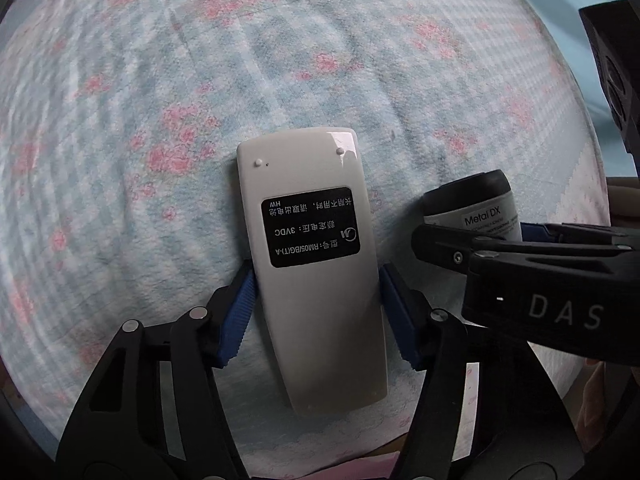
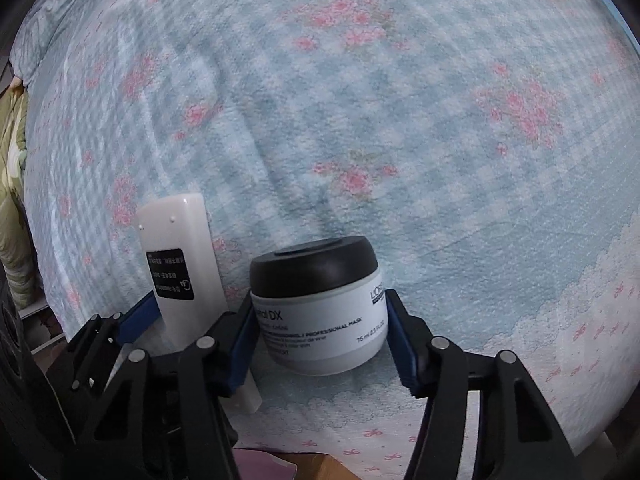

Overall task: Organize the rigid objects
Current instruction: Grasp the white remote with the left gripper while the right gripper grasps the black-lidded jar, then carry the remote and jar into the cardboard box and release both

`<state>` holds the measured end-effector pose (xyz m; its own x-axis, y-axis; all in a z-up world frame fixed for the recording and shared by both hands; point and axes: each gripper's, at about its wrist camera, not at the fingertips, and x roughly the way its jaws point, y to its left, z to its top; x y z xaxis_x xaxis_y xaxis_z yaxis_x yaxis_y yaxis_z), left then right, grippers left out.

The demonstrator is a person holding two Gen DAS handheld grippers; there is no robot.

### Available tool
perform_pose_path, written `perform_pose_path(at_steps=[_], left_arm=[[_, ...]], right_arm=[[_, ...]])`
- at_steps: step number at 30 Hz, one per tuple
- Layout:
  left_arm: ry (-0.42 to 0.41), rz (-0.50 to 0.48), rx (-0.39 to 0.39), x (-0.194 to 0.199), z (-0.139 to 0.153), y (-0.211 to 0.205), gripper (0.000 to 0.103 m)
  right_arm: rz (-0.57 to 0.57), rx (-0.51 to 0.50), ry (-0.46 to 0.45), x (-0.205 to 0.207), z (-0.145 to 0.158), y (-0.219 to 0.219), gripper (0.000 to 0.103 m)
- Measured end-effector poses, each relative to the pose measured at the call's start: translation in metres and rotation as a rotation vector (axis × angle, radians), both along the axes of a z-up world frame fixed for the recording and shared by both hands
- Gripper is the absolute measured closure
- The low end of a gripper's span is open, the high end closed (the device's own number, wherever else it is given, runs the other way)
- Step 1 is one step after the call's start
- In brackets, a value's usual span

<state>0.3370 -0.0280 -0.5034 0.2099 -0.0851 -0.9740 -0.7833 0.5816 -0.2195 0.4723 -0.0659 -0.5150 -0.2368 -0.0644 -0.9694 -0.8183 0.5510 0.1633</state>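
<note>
- The left claw point(image 1: 316, 314) has its two blue ribbed pads point(image 1: 236, 320) pressed against the long sides of a white plastic remote control point(image 1: 312, 272), closed on it about halfway along its body.
- The remote lies back-side up along the claw's axis; a black sticker with white Chinese print and "3VDC" faces the camera, and two small raised nubs sit near its far end.
- The right claw point(image 2: 320, 334) is spread to the width of a small white round jar with a black lid point(image 2: 320, 304), with a blue pad point(image 2: 404, 344) at each side of the jar's lower wall; the pads look to be touching it, so the claw has hold of the jar.
- The jar stands upright, its label reading "Metal DX" and "PROFESSIONAL MASK".
- In the right wrist view the remote point(image 2: 180, 264) is just to the left of the jar, near it but not touching, with the left claw's blue pad point(image 2: 140, 316) at its edge.
- In the left wrist view the jar point(image 1: 476, 204) shows to the right of the remote, partly hidden behind the right claw's black frame point(image 1: 520, 272), which bears the letters "DAS".
- Both things rest on a bed covered by a fleecy pale blue checked blanket with pink flower prints point(image 2: 360, 120), near its lower edge.
- A green patterned quilt point(image 2: 12, 184) shows at the far left edge of the right wrist view.
</note>
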Motion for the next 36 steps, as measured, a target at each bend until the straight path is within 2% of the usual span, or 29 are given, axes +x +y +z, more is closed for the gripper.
perform_pose_path(at_steps=[3,10,19,24,27,33,36], left_arm=[[-0.005,-0.015,0.006,-0.011,0.003,0.001,0.046],[-0.032,-0.023,-0.010,-0.041,0.011,0.015,0.046],[-0.111,-0.036,-0.002,-0.060,0.060,0.035,0.046],[-0.164,-0.098,0.036,-0.071,0.105,0.036,0.046],[-0.211,-0.163,0.067,-0.077,0.139,0.033,0.046],[-0.294,-0.315,0.114,-0.086,0.206,0.011,0.046],[-0.320,-0.387,0.122,-0.086,0.231,-0.007,0.046]], right_arm=[[0.019,-0.007,-0.037,-0.007,0.001,0.004,0.049],[-0.035,0.008,-0.036,-0.021,0.008,0.005,0.049],[-0.145,0.062,-0.030,-0.045,0.049,-0.010,0.049],[-0.254,0.133,-0.047,-0.051,0.094,-0.027,0.049],[-0.342,0.194,-0.053,-0.052,0.132,-0.050,0.049],[-0.499,0.290,-0.103,-0.070,0.215,-0.115,0.049],[-0.571,0.318,-0.134,-0.085,0.250,-0.151,0.049]])
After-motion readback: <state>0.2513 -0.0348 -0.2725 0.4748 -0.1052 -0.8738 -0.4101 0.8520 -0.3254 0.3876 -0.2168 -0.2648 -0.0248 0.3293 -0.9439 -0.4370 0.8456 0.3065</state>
